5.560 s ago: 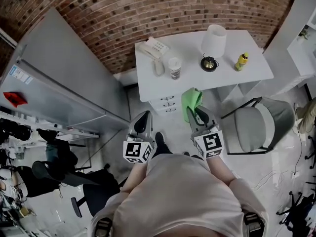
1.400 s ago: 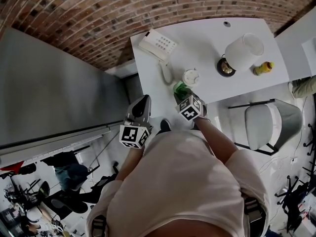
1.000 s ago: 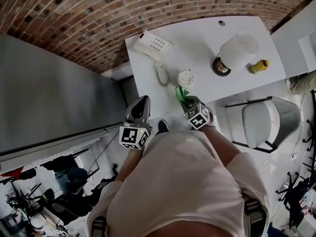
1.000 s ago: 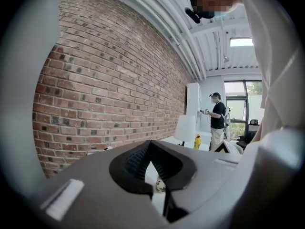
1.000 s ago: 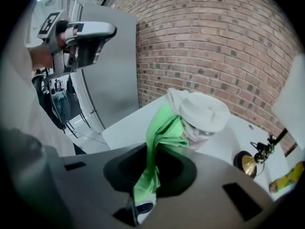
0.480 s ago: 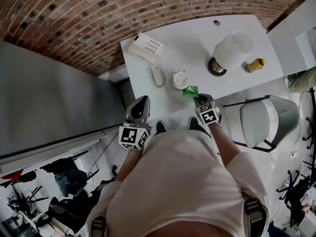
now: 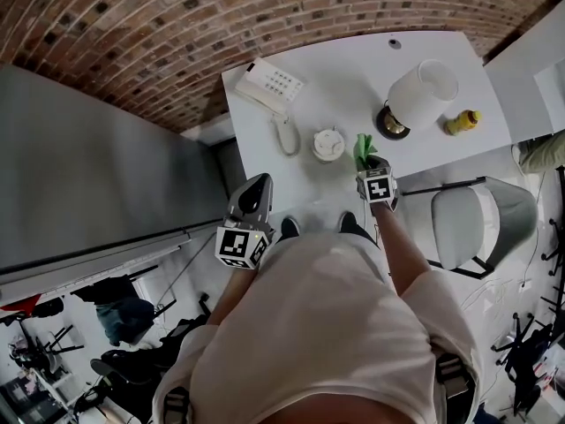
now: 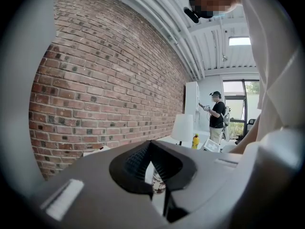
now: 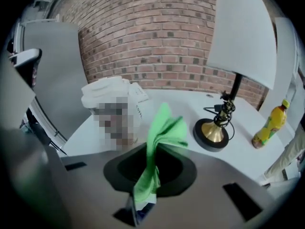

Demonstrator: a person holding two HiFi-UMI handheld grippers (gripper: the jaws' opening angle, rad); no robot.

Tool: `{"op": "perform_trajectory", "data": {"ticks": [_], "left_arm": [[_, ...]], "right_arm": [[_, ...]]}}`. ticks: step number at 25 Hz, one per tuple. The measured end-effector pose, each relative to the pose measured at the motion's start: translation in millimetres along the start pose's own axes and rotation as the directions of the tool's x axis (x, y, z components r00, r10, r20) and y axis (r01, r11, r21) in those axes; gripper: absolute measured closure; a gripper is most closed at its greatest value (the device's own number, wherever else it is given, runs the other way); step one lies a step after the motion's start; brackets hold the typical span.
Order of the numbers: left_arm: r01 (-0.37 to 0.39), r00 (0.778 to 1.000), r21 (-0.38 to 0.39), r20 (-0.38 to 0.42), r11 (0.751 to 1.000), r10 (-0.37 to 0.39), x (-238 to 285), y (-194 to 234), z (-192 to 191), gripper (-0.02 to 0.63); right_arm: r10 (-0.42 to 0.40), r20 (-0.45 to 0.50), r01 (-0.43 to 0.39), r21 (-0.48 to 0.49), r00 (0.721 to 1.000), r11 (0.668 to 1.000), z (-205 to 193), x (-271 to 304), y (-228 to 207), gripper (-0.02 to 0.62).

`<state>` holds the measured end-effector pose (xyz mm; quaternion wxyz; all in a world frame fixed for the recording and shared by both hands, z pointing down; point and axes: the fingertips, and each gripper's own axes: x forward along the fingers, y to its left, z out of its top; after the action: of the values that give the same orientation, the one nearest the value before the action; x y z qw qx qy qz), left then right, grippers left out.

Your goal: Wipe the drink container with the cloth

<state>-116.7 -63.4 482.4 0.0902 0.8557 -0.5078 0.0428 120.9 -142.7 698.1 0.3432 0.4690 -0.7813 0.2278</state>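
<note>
Green crumpled cloth [image 9: 159, 142] in right gripper [image 7: 369, 161], lidded cup [image 7: 328, 144]

Cloth [image 9: 162, 137] end hidden inside right tool [image 9: 147, 185]

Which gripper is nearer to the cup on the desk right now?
Right. The right gripper, holding the cloth, is at the desk edge just beside the cup; the left gripper is well short of the desk.

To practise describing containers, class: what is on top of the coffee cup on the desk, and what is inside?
A white lid sits on the coffee cup. Its contents cannot be seen: the lid covers them.
</note>
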Motion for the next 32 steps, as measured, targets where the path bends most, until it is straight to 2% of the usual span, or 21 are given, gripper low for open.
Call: {"op": "perform_trajectory", "data": {"ticks": [9,13,15,23,32], "left_arm": [[-0.008,1.0,-0.003,-0.015,1.0,0.008,-5.9,1.6,-6.6,0.597],[-0.006,1.0,-0.007,-0.025,1.0,0.006,-7.0,2.2,-9.1,0.597],[-0.004,1.0,-0.005,-0.023,1.0,0.004,-6.0,2.7,-8.2,0.597],[0.01,1.0,-0.006,-0.018,1.0,-0.01,-3.3,1.0,-7.5,0.597],[0.006,1.0,0.001,-0.028,1.0,-0.006,-4.0,6.5,-12.6,0.597]], "right_arm": [[0.075,-0.007,-0.075,-0.093,0.997,0.993,8.5,14.6,35.0,0.56],[0.143,-0.024,-0.145,-0.24,0.989,0.96,8.0,15.5,64.5,0.56],[0.151,-0.035,-0.155,-0.293,0.988,0.943,8.4,15.5,70.7,0.56],[0.152,-0.047,-0.159,-0.292,0.987,0.943,5.7,16.6,73.3,0.56],[0.18,-0.074,-0.194,-0.282,0.981,0.94,-2.3,18.2,102.4,0.56]]}}
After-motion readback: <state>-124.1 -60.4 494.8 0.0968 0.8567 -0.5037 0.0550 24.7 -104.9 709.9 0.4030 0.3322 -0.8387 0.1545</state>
